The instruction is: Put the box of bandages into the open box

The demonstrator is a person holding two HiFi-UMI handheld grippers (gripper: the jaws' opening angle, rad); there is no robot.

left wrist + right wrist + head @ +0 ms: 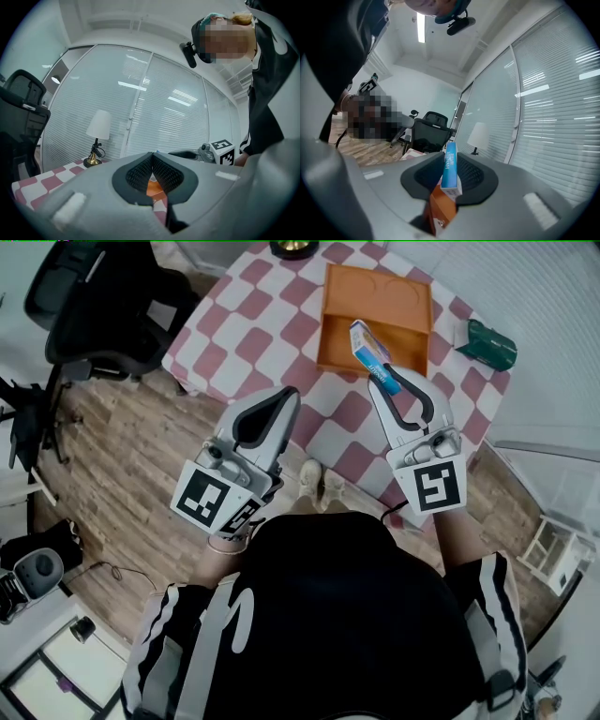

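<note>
Pink-and-white checks are covering the tabletop (272,334), where the orange open box (375,306) is sitting toward the far edge. My right gripper (387,381) is pinching the blue box of bandages (368,351) over the open box's near right corner. My left gripper (289,395) is hanging by the near edge, jaws pressed together, empty.
</note>
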